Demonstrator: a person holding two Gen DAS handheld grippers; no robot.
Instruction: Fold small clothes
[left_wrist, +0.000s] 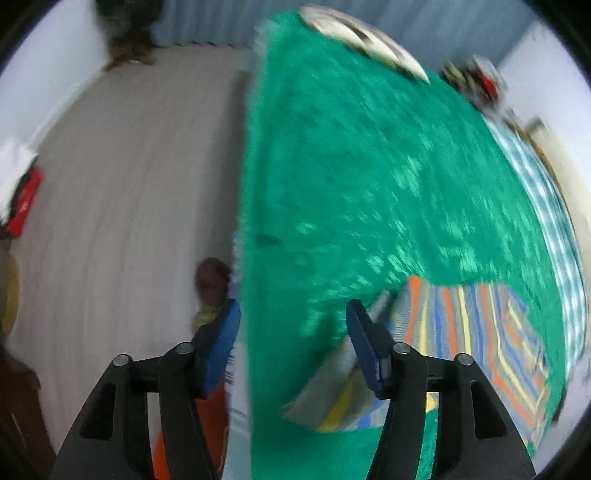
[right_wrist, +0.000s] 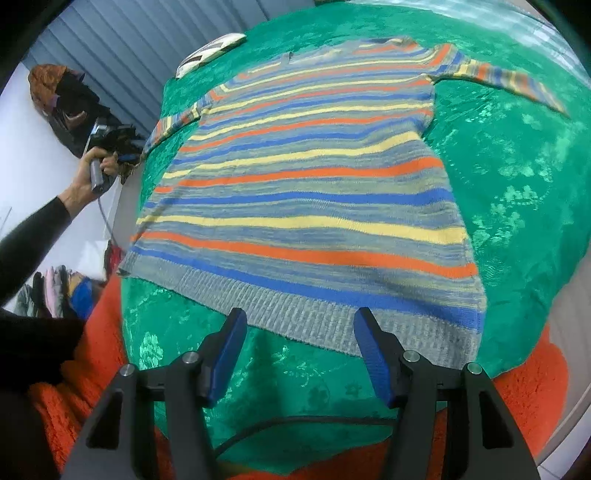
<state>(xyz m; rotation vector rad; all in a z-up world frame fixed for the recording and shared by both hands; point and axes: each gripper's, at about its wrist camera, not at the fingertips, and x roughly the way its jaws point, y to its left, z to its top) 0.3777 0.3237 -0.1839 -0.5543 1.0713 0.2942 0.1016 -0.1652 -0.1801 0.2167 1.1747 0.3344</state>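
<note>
A small striped sweater (right_wrist: 306, 199) in blue, yellow, orange and grey lies flat on a green cloth (right_wrist: 517, 166), sleeves spread, grey hem toward me. My right gripper (right_wrist: 299, 325) is open and empty, just above the hem's middle. In the left wrist view, which is blurred, the sweater's left sleeve and side (left_wrist: 461, 332) lie at lower right. My left gripper (left_wrist: 291, 317) is open and empty at the cloth's left edge, its right finger (left_wrist: 365, 343) over the sleeve end. It also shows in the right wrist view (right_wrist: 122, 151), held by a hand beside the left sleeve.
The green cloth (left_wrist: 351, 166) covers a raised surface over an orange fuzzy blanket (right_wrist: 528, 391). A white flat object (right_wrist: 210, 51) lies at the cloth's far edge. Grey floor (left_wrist: 129, 203) lies left. Clothes are piled at lower left (right_wrist: 59, 291). A corrugated wall (right_wrist: 147, 40) stands behind.
</note>
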